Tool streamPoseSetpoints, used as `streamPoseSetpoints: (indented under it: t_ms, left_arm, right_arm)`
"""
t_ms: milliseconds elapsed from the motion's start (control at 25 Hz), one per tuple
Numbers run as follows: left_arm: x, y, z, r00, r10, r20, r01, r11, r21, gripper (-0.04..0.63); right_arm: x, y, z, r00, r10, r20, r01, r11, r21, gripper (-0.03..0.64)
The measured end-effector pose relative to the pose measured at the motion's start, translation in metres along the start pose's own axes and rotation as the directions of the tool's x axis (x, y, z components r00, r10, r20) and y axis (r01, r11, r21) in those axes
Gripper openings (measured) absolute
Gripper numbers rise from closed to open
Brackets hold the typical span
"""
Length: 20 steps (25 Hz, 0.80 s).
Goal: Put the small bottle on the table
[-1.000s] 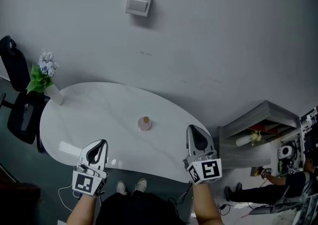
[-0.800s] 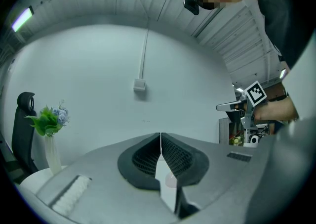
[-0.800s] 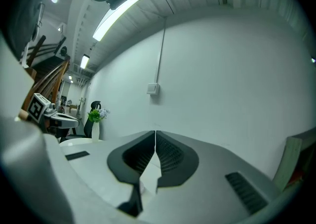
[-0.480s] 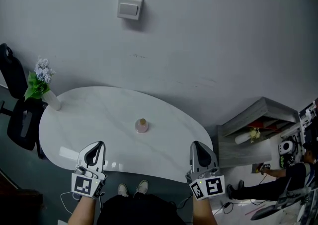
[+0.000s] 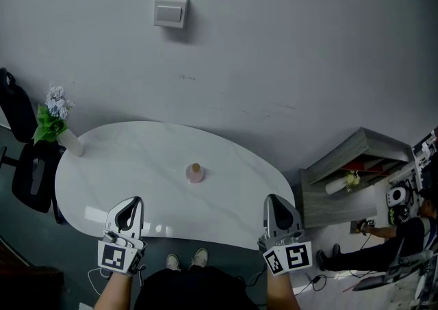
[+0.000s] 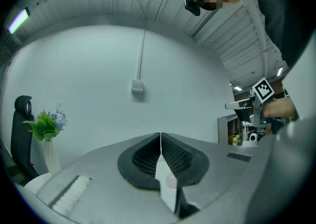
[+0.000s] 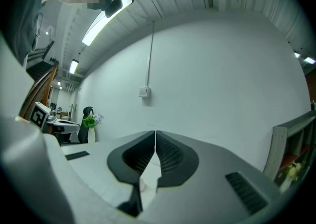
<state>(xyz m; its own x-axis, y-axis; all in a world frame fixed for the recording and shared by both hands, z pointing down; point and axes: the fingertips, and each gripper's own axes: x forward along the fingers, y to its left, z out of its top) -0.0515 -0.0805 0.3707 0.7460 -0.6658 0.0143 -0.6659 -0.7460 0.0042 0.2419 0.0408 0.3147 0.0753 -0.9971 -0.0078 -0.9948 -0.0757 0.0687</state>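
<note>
The bottle (image 5: 196, 172) stands upright on the table (image 5: 116, 165), ahead between my left tool (image 5: 134, 203) and right tool (image 5: 275, 200), both clenched empty; the left looks slightly nearer.

A glossy white oval worktop (image 5: 137, 165) fills the lower middle of the head view. A small bottle (image 5: 196, 173) with a tan cap stands upright near its centre. A vase (image 5: 70, 142) of flowers stands at its left end.

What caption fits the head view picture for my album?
Small pink cork-stoppered bottle stands on the white oval table; left gripper and right gripper hover shut at its near edge.
</note>
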Motion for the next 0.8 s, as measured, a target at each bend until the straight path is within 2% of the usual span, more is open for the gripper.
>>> streamPoseSetpoints:
  t_ms: [800]
  left_arm:
    - [-0.004, 0.012, 0.002, 1.0, 0.014, 0.006, -0.014, 1.0, 0.005, 0.009]
  right_arm:
    - [0.015, 0.011, -0.005, 1.0, 0.011, 0.003, -0.011, 1.0, 0.014, 0.011]
